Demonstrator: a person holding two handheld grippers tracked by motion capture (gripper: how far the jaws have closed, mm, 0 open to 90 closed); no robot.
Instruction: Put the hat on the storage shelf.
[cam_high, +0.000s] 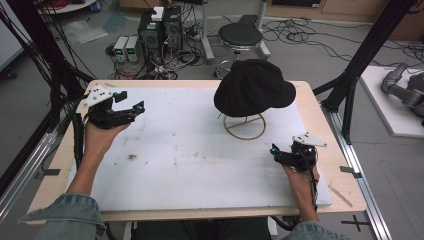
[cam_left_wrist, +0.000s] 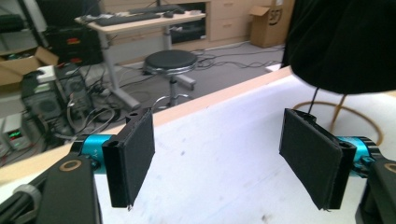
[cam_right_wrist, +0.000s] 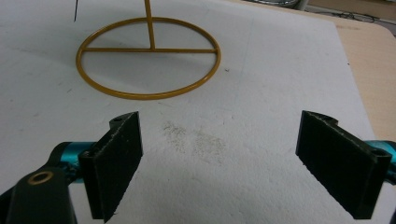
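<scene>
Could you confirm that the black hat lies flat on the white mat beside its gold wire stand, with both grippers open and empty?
Not quite: the black hat sits on top of the gold wire stand, raised off the white mat, as the high view shows. The left gripper and right gripper are indeed open and empty.

Lab: computer towers (cam_high: 160, 30), floor cables (cam_high: 300, 35), stool (cam_high: 240, 37), desk (cam_left_wrist: 140, 21).

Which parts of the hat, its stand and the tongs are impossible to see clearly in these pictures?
- Stand top: in the high view the hat covers where the rod of the stand meets it.
- Hat: cut off by the top and right edges in the left gripper view.
- Stand rod: cut off by the top edge in the right gripper view.
- Right tongs: too small in the high view to judge their gap.
</scene>
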